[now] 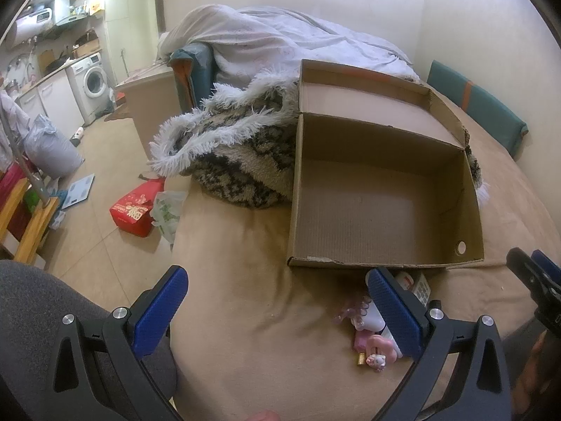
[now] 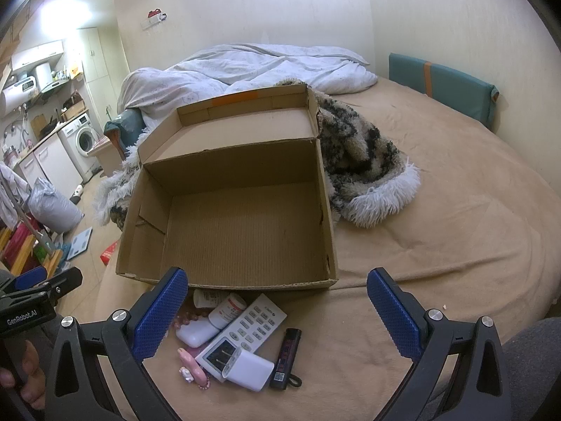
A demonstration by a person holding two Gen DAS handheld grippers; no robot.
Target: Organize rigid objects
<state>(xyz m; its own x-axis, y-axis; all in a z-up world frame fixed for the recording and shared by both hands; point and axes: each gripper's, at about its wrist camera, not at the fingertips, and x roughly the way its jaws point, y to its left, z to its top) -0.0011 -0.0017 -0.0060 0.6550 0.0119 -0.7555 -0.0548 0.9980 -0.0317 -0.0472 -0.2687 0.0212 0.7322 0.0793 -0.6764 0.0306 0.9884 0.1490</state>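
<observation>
Hovering low over the bed [image 2: 438, 210], the right tool [image 2: 277, 315] spreads its blue fingers [image 2: 161, 312] wide and grasps nothing. Between them, at the bottom centre of the right wrist view, lies a cluster of small things: a white remote control [image 2: 250, 326], a white charger plug [image 2: 245, 368], a black lighter [image 2: 285, 358], a white pill bottle [image 2: 227, 310] and a pink trinket [image 2: 193, 365]. Just beyond them, in mid-frame, an open cardboard box [image 2: 140, 245] sits empty on the tan sheet, its lid folded back against a shaggy blanket [image 2: 361, 161]. The left tool [image 1: 277, 315] is likewise released and empty, fingers apart in the lower part of its view; the same clutter peeks out beside its right-hand finger [image 1: 392, 312], below the box's near edge.
</observation>
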